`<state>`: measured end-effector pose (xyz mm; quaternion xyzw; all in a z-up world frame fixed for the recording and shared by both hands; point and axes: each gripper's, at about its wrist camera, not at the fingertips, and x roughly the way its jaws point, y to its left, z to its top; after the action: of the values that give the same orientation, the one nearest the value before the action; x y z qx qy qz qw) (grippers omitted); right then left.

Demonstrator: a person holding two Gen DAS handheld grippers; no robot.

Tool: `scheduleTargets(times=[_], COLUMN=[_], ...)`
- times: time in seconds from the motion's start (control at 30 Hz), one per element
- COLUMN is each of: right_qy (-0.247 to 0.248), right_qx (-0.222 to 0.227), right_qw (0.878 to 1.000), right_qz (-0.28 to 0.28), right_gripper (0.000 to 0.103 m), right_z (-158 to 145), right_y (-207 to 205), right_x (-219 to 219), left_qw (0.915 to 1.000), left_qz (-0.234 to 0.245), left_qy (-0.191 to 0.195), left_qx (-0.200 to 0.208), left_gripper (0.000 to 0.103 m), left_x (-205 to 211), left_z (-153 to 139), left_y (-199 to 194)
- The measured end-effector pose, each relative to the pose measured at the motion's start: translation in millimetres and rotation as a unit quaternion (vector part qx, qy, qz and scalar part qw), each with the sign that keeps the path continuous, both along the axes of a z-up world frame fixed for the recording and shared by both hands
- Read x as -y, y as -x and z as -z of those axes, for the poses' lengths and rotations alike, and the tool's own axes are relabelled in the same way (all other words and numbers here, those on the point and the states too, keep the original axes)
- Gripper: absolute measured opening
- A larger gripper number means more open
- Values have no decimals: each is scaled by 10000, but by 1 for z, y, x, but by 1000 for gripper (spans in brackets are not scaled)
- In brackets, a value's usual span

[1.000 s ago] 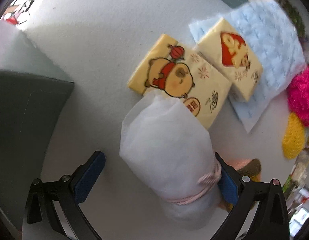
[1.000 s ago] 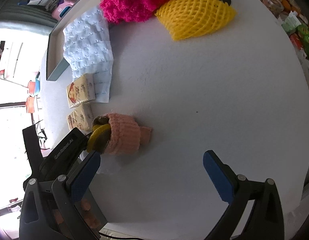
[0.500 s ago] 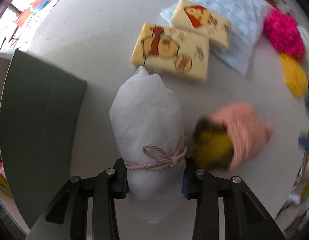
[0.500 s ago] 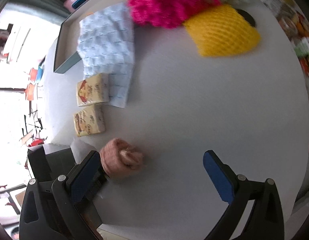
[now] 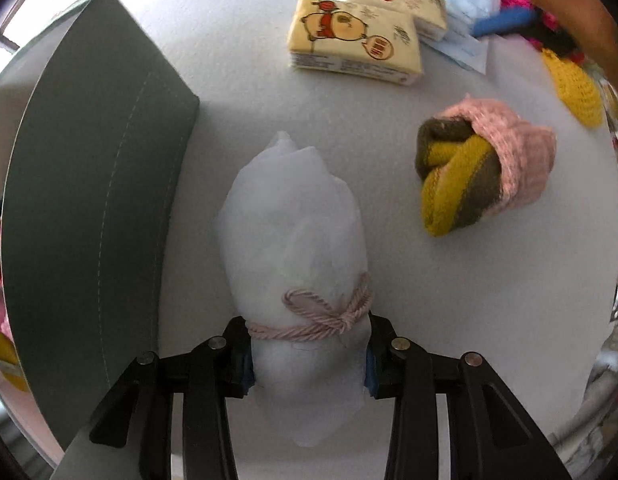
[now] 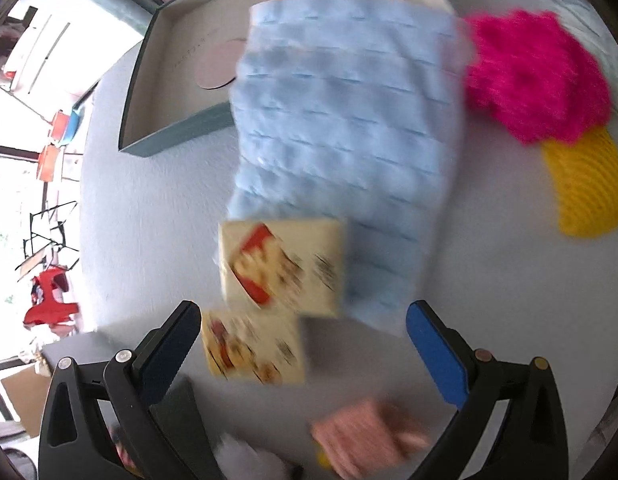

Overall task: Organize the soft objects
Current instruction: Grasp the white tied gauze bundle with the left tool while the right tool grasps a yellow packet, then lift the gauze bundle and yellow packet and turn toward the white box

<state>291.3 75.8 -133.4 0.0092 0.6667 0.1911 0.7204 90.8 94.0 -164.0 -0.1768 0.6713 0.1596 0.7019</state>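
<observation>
A round white table (image 6: 149,240) fills both views. Past its left edge, bright daylight washes out a window (image 6: 13,184), with red and orange clutter (image 6: 49,304) blurred on the floor below.

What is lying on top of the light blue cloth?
One tissue pack rests partly on the blue cloth, at its near corner. A pink fluffy thing overlaps its far edge. What the cloth covers cannot be seen.
</observation>
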Motion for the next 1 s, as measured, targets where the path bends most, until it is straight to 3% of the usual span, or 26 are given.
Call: scheduleTargets(times=[0.17, 0.2, 0.27, 0.4, 0.53, 0.67, 1.0], right_qy=[630, 681, 871, 576, 301, 396, 1129], right_qx=[374, 364, 521, 436, 699, 591, -303], right_qw=[9970, 9967, 9947, 9974, 9971, 9968, 9904], right_qz=[-248, -248, -189, -71, 80, 355, 733], right_gripper=[101, 97, 76, 76, 76, 76, 76], right_z=[16, 19, 17, 4, -25, -30, 32], right_y=[-4, -4, -2, -3, 5, 23, 113], right_x=[-31, -31, -29, -5, 39, 106, 246], left_qw=[9999, 10000, 9999, 9997, 9993, 9991, 9971], left_qz=[-59, -16, 103, 229, 351, 397, 714], left_qy=[109, 88, 5, -64, -107, -104, -118], left_qx=[33, 33, 29, 39, -1, -67, -235], left_gripper=[41, 42, 42, 42, 42, 42, 42], left_x=[-3, -2, 3, 8, 16, 32, 81], left_z=[0, -1, -4, -3, 0, 5, 3], left_y=[0, 1, 1, -2, -6, 1, 35])
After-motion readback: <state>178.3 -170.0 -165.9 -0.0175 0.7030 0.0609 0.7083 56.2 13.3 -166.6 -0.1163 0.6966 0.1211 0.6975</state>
